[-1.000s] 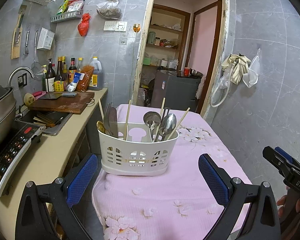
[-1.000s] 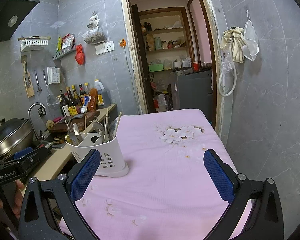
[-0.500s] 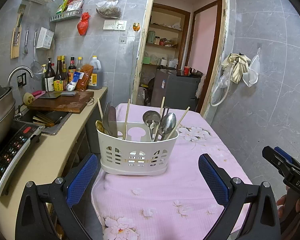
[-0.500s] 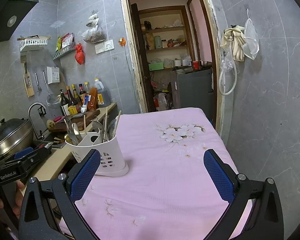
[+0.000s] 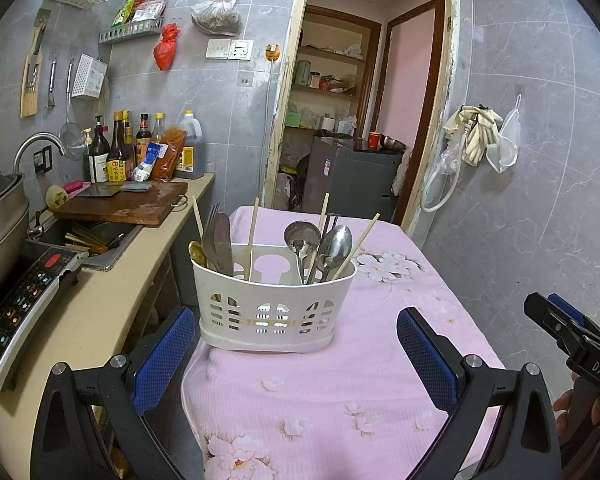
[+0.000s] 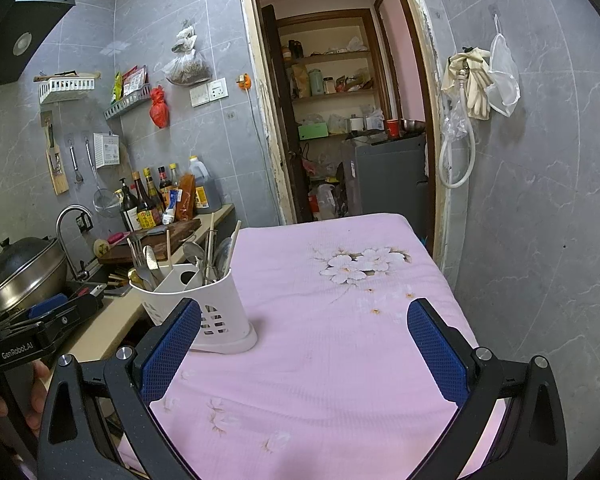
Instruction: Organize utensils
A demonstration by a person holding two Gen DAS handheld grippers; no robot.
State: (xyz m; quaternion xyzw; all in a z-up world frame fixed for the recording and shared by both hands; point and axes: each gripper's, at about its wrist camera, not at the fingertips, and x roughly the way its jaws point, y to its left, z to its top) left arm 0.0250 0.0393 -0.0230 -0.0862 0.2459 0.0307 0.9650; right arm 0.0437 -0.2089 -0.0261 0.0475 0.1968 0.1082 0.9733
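A white slotted utensil caddy (image 5: 272, 304) stands on the pink flowered tablecloth (image 5: 340, 400), near its left edge. Its left half holds a fork, knife and gold spoon (image 5: 214, 244); its right half holds metal spoons (image 5: 332, 248) and wooden chopsticks (image 5: 362, 240). The caddy also shows in the right wrist view (image 6: 204, 300). My left gripper (image 5: 296, 352) is open and empty, just in front of the caddy. My right gripper (image 6: 304, 344) is open and empty above the cloth, to the right of the caddy.
A beige counter (image 5: 100, 300) runs along the left with an induction cooker (image 5: 20, 300), a steel pot (image 5: 0, 216), a sink with utensils (image 5: 96, 238), a wooden board (image 5: 128, 204) and bottles (image 5: 140, 148). A doorway (image 5: 360, 120) lies behind the table.
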